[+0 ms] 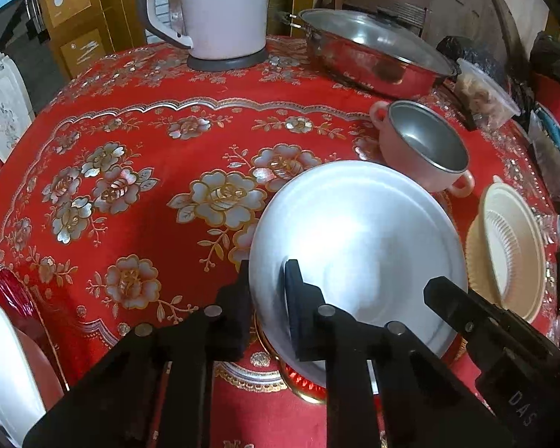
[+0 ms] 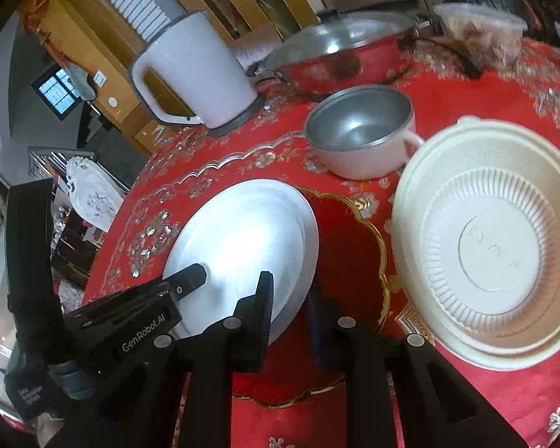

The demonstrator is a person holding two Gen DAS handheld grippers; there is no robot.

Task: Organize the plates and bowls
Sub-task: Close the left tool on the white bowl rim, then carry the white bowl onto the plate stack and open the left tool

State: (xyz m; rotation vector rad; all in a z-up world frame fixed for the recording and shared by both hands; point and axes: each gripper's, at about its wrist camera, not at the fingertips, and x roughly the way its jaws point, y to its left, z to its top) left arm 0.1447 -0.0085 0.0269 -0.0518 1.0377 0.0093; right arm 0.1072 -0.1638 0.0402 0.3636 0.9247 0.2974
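A silver metal plate (image 1: 358, 239) (image 2: 242, 246) hangs tilted just over a red plate with a gold rim (image 2: 351, 246) (image 1: 304, 386). My left gripper (image 1: 267, 298) is shut on the silver plate's left rim, one pad on top and one outside the edge. My right gripper (image 2: 291, 310) is shut on its right rim. A cream plastic bowl (image 2: 485, 246) (image 1: 511, 250) lies to the right. Behind the plate stands a pink two-handled bowl with a metal inside (image 1: 425, 145) (image 2: 358, 130).
On the red flowered tablecloth (image 1: 130, 149), a white kettle (image 1: 224, 11) and a lidded steel pan (image 1: 373, 52) stand at the back. A clear food container (image 1: 481, 93) sits at the far right. A white plate (image 1: 3, 366) lies at the near left edge.
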